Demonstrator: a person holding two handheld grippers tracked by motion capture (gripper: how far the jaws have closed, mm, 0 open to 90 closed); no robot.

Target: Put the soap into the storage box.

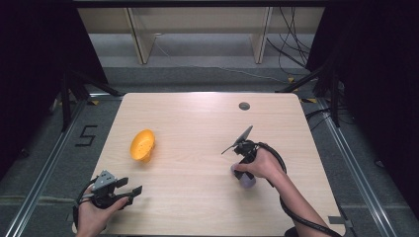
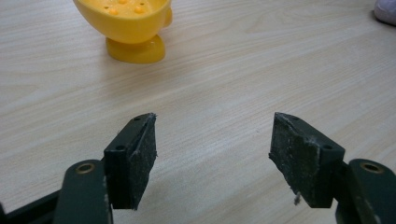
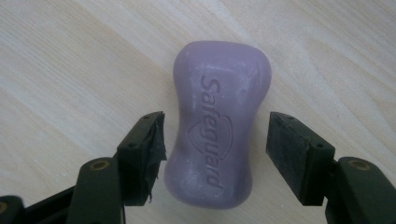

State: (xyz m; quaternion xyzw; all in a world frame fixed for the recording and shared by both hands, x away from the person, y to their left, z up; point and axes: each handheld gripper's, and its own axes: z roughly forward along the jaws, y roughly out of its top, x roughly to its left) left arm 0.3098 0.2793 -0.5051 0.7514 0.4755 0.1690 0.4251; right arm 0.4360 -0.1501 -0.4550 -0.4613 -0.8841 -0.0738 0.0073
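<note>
A purple soap bar (image 3: 219, 135), stamped "Safeguard", lies flat on the wooden table (image 1: 197, 123) at the right front. My right gripper (image 3: 215, 126) points down over it with one jaw on each side; the pads stand slightly off the soap, so it is open. In the high view the soap bar (image 1: 247, 181) peeks out under the right hand and right gripper (image 1: 242, 173). A yellow footed dish (image 1: 142, 144) with small bumps inside stands left of centre. My left gripper (image 1: 129, 191) rests open near the front left corner, facing the yellow dish (image 2: 128, 23), with nothing between its jaws.
A round cable hole (image 1: 244, 105) sits near the table's far edge. The soap's edge (image 2: 386, 10) shows at the top right of the left gripper view. Beyond the table are shelf legs (image 1: 141, 39) and floor cables (image 1: 291, 44).
</note>
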